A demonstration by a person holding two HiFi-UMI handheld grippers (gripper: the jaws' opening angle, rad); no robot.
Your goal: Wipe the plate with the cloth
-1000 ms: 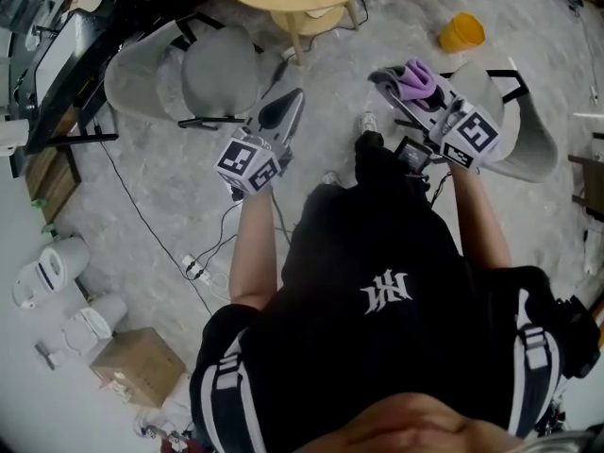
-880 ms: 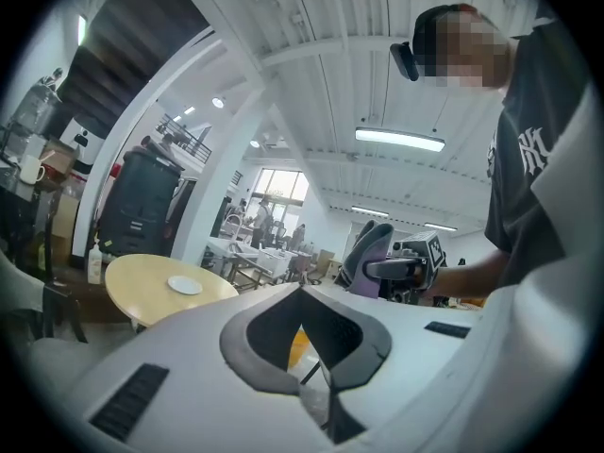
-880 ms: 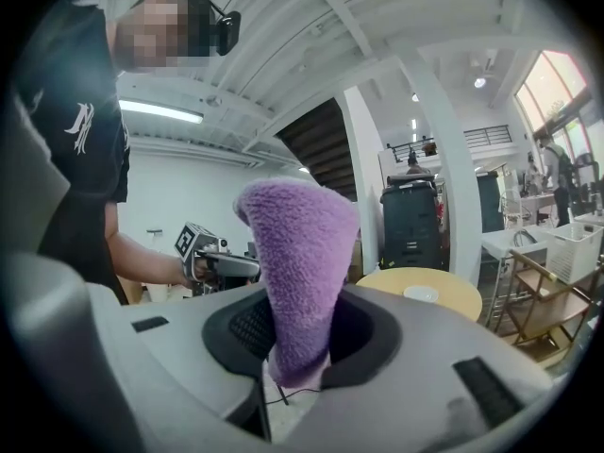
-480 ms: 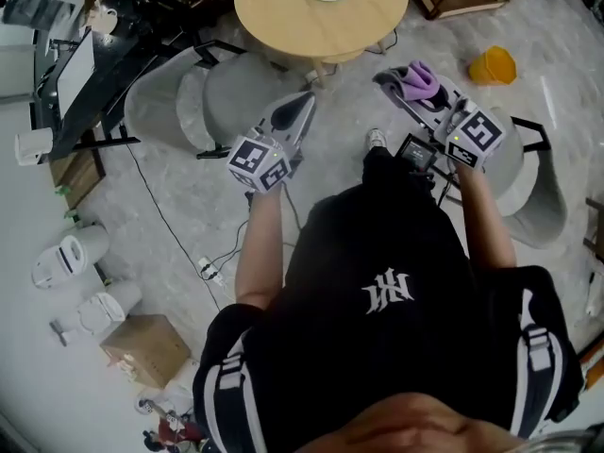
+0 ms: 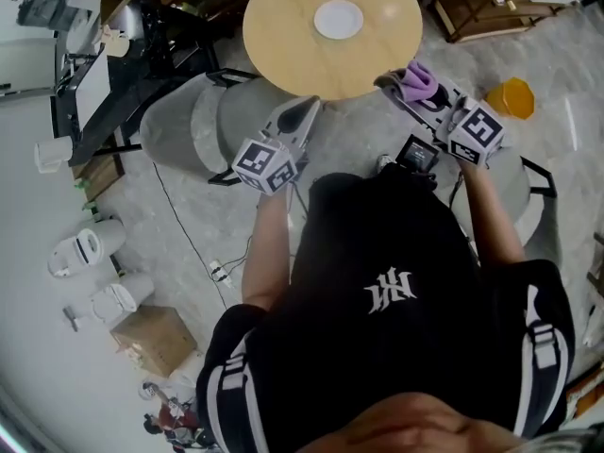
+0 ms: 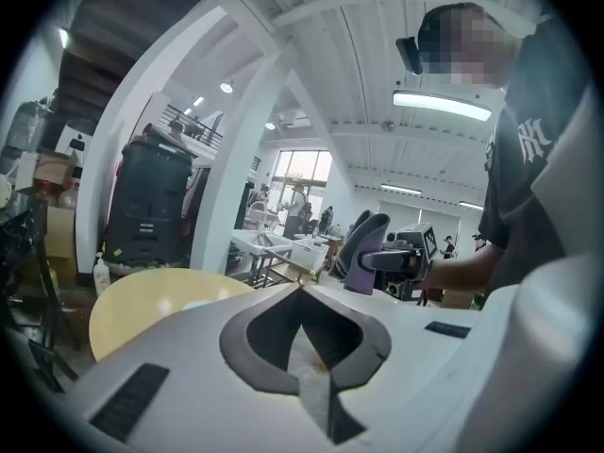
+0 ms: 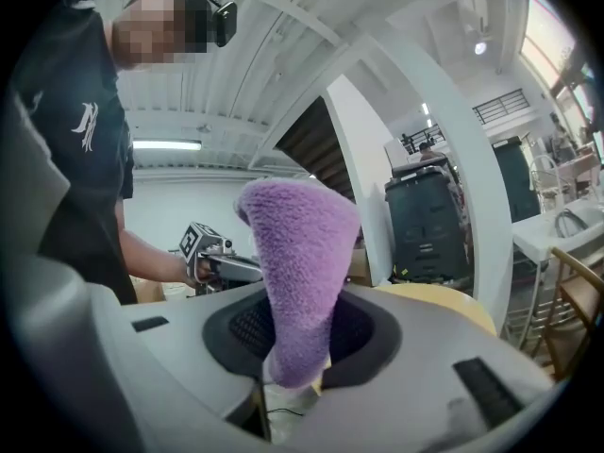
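A small white plate (image 5: 338, 19) lies near the middle of a round wooden table (image 5: 283, 55) at the top of the head view. My left gripper (image 5: 308, 111) is shut and holds nothing, its tip just short of the table's near edge. My right gripper (image 5: 401, 85) is shut on a purple cloth (image 5: 421, 78), also at the table's near rim. In the right gripper view the fuzzy cloth (image 7: 300, 272) stands up between the jaws. In the left gripper view the jaws meet in a closed point (image 6: 302, 295), with the table (image 6: 142, 300) beyond.
Two grey shell chairs (image 5: 203, 111) stand left of the table and another (image 5: 514, 182) at the right. An orange container (image 5: 512, 97) sits on the floor, a wooden frame (image 5: 481, 8) behind it. A dark desk (image 5: 104, 74), a cardboard box (image 5: 151, 340) and a cable (image 5: 219, 272) lie on the left.
The person has walked towards the table. The table and plate have come fully into view and now sit just ahead of both grippers. The jaws have not changed.
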